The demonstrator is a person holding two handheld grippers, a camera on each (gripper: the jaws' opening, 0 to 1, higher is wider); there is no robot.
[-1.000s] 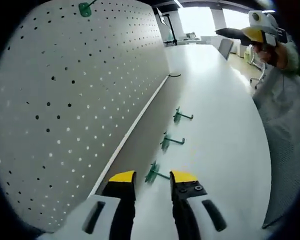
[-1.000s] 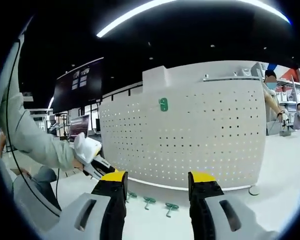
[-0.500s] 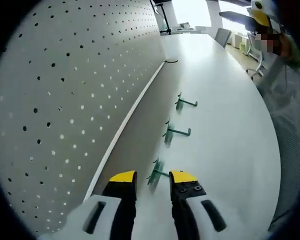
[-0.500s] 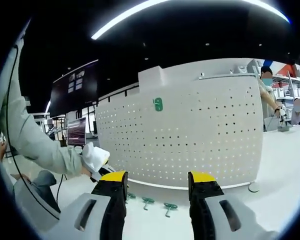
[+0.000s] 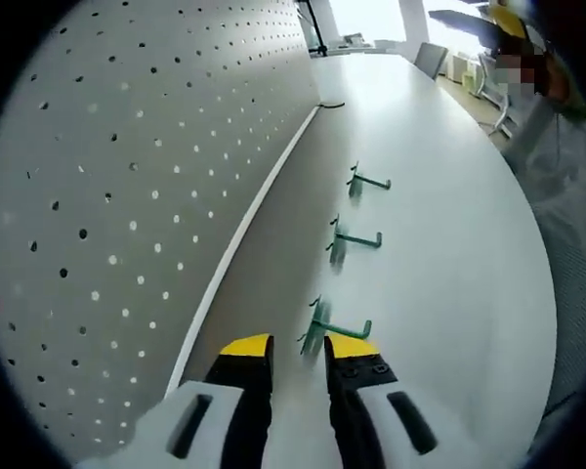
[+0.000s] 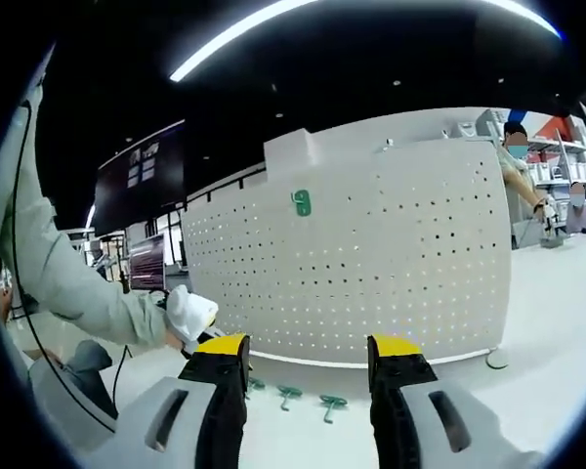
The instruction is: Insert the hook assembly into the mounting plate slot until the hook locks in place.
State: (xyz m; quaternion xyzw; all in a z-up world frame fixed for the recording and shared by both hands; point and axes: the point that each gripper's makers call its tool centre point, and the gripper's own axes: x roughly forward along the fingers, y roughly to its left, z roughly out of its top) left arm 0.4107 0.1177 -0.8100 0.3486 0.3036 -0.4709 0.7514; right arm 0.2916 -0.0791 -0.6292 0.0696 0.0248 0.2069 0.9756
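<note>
Three green hooks lie in a row on the white table (image 5: 449, 264) beside the white pegboard (image 5: 107, 195). The nearest hook (image 5: 334, 330) lies just ahead of my left gripper (image 5: 298, 349), touching or nearly touching its right jaw tip; the jaws stand open with nothing between them. The middle hook (image 5: 356, 237) and far hook (image 5: 369, 182) lie further along. My right gripper (image 6: 309, 346) hangs open and empty, facing the pegboard (image 6: 400, 254), where one green hook (image 6: 302, 202) is mounted high up. The three loose hooks (image 6: 290, 393) lie at its foot.
A person's sleeve (image 6: 78, 283) holds the left gripper (image 6: 200, 330) low at the left. The right gripper (image 5: 503, 15) shows far off at the top right. People (image 6: 520, 161) work at a table behind the pegboard. A dark cable (image 5: 330, 105) lies by the board's far end.
My left gripper has moved forward and down along the pegboard, so the nearest hook now sits at its right jaw tip. The right gripper view has barely shifted.
</note>
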